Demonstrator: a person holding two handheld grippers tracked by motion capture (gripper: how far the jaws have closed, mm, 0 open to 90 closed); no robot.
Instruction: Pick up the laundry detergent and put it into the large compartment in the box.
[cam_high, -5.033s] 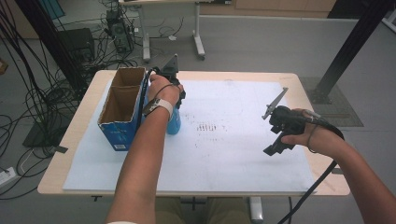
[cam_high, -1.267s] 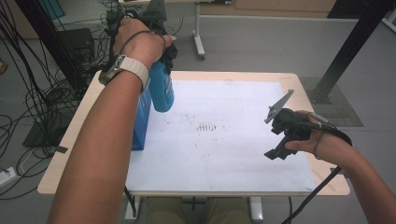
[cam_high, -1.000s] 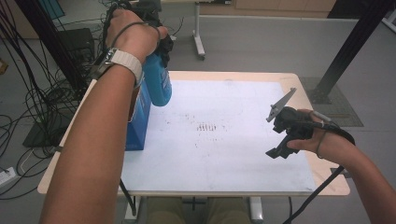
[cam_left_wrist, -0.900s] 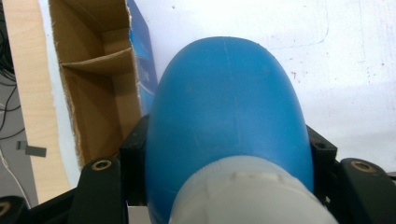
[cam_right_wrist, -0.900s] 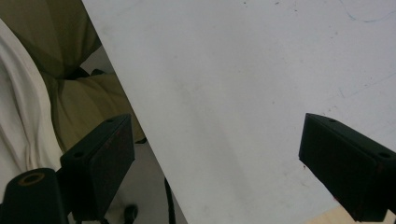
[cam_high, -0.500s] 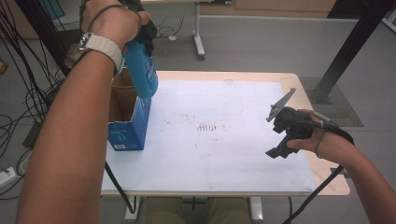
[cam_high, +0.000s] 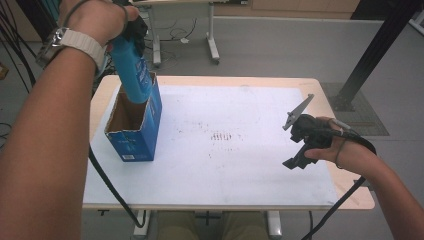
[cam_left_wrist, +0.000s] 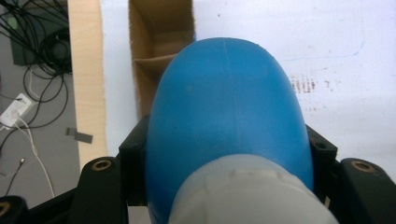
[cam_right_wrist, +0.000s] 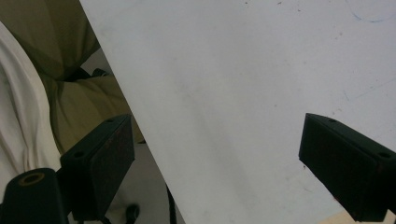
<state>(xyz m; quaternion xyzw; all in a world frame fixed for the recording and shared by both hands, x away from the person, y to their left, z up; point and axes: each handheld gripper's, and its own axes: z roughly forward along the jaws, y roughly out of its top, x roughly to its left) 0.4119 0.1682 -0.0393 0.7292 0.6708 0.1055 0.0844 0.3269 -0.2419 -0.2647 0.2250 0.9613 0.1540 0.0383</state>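
Your left hand-held gripper (cam_high: 131, 31) clamps the smooth blue plastic bottle (cam_high: 131, 72) near its white cap, base hanging above the open blue cardboard box (cam_high: 134, 122). It looks rigid, slippery; grip the neck. Your right hand-held gripper (cam_right_wrist: 212, 161) gapes empty over the surface (cam_high: 240, 145).

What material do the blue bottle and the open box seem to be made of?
Blue bottle: probably plastic, smooth and slightly glossy, with a faint moulded seam down its body.
Box: cardboard, judging by the raw brown inside walls and thin folded edges; the outside is printed blue with a matte look.
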